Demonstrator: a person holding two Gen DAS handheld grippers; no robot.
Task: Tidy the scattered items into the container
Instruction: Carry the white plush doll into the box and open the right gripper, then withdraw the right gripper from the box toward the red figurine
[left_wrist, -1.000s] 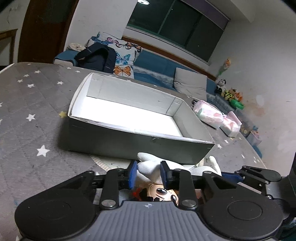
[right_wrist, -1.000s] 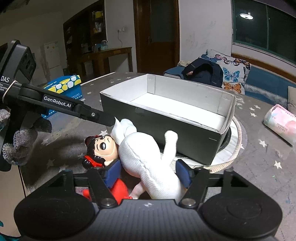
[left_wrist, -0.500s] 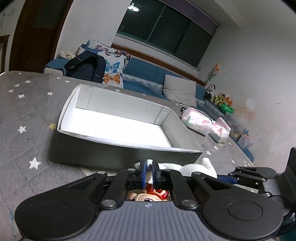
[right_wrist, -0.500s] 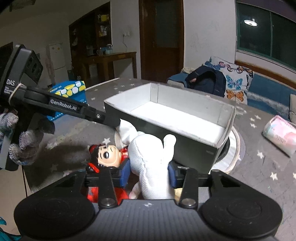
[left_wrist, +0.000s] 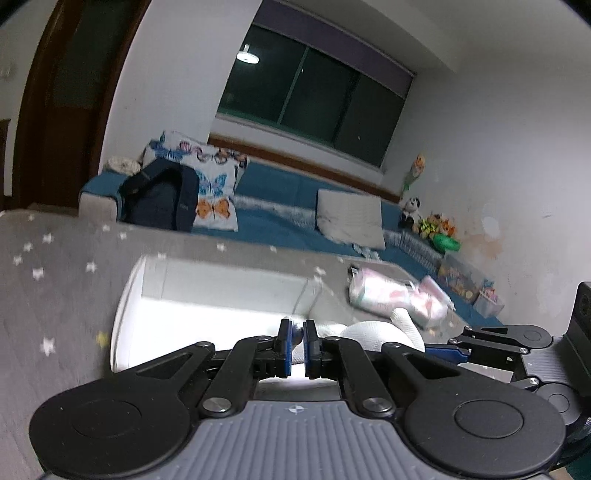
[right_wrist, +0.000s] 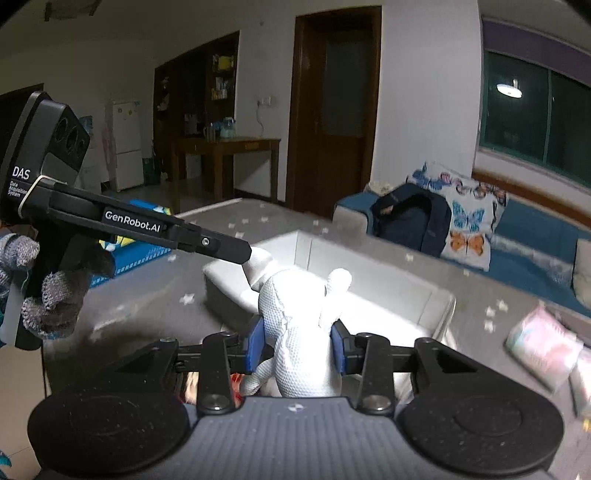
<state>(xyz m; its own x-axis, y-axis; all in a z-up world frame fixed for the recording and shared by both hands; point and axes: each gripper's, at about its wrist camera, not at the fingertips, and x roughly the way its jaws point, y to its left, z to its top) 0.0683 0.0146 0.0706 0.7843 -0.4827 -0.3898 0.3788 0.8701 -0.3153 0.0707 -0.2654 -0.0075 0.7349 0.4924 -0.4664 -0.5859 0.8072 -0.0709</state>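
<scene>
A white plush toy (right_wrist: 299, 332) hangs between both grippers above the open grey box (right_wrist: 388, 291). My right gripper (right_wrist: 297, 341) is shut on its body. My left gripper (left_wrist: 297, 345) is shut on one of its limbs, seen in the right wrist view at the black fingertips (right_wrist: 243, 254). The plush also shows in the left wrist view (left_wrist: 373, 330), over the box (left_wrist: 221, 291) with its white inside. A red-and-black doll (right_wrist: 236, 389) is barely visible below the right gripper.
The box stands on a grey star-patterned surface (left_wrist: 55, 280). Pink-white packs (left_wrist: 395, 295) lie to its right. A blue-yellow box (right_wrist: 140, 240) sits at the left. A blue sofa with butterfly cushions (left_wrist: 214, 192) and a dark backpack (left_wrist: 162, 199) is behind.
Both grippers have risen together with the white plush, from table level beside the box to above its rim. The doll has stayed below and dropped almost out of sight.
</scene>
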